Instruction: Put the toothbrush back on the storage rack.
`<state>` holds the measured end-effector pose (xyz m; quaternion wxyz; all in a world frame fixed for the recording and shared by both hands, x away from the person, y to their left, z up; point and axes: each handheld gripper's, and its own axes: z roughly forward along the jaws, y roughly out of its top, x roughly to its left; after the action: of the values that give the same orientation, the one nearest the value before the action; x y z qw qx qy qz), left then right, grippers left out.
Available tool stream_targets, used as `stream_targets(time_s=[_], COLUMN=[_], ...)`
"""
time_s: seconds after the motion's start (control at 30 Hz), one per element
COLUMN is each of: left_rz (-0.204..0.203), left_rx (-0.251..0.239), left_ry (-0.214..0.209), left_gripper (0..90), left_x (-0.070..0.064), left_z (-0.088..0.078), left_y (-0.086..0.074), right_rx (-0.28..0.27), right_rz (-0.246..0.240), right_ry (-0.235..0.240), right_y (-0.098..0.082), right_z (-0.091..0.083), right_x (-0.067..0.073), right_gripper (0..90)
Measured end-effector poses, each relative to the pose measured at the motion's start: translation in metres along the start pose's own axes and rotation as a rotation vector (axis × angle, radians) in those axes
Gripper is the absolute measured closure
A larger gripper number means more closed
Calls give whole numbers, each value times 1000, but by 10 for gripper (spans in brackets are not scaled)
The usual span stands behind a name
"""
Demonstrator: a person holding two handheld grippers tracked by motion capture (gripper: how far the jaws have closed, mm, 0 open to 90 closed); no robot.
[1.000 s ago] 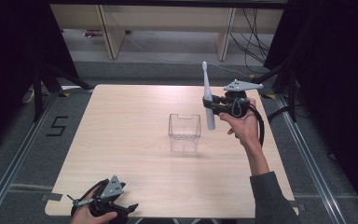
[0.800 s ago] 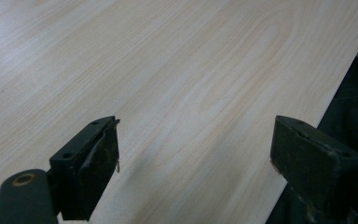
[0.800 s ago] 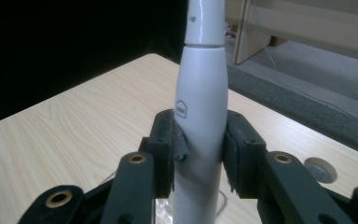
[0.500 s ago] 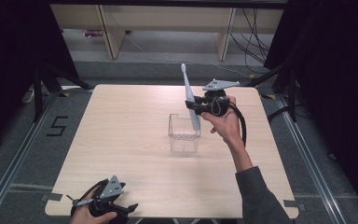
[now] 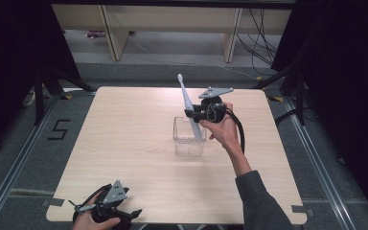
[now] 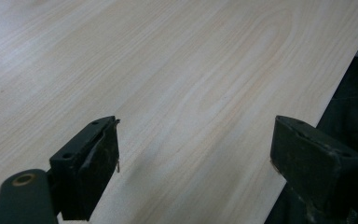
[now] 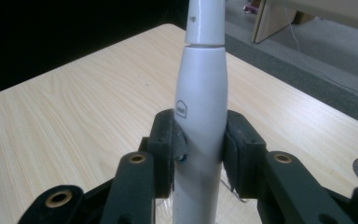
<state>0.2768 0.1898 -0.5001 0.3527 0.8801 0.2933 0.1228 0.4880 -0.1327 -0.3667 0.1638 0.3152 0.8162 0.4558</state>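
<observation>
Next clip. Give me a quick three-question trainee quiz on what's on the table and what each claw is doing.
1. True or false: the right claw is clamped on the white electric toothbrush.
2. Where is the toothbrush's lower end? A) flat on the table B) at the top of the clear container C) off the table's edge
3. In a word, how do the left claw's jaws stand, and what lies between them?

Key:
1. True; both pads press its handle in the right gripper view.
2. B; it tilts over the container's opening, brush head up.
3. Open; bare tabletop.
</observation>
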Motion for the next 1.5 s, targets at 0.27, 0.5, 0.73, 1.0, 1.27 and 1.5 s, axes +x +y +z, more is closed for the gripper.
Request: stream_targets(time_s=[0.27, 0.5, 0.73, 1.0, 1.27, 1.5], left_rz=[-1, -1, -1, 0, 10, 0], left_rx=[-1, -2, -2, -2, 0, 0], left_ry=[-1, -2, -4, -2, -5, -7], left_gripper=[147, 147, 147, 148, 148, 147], left_x=[0, 0, -1, -1, 0, -1], left_z=[0, 0, 1, 0, 1, 1], left_y=[0, 0, 0, 0, 0, 0], right_rx=[47, 122, 155, 181, 236, 296], right_rz=[-8, -1, -1, -30, -34, -25], right_ry=[0, -4, -11, -23, -14, -6], right_y=[-7, -17, -24, -28, -33, -34], right_z=[16, 25, 35, 44, 52, 55], right_x=[2, 2, 2, 4, 4, 5], right_gripper=[667, 667, 667, 667, 667, 666])
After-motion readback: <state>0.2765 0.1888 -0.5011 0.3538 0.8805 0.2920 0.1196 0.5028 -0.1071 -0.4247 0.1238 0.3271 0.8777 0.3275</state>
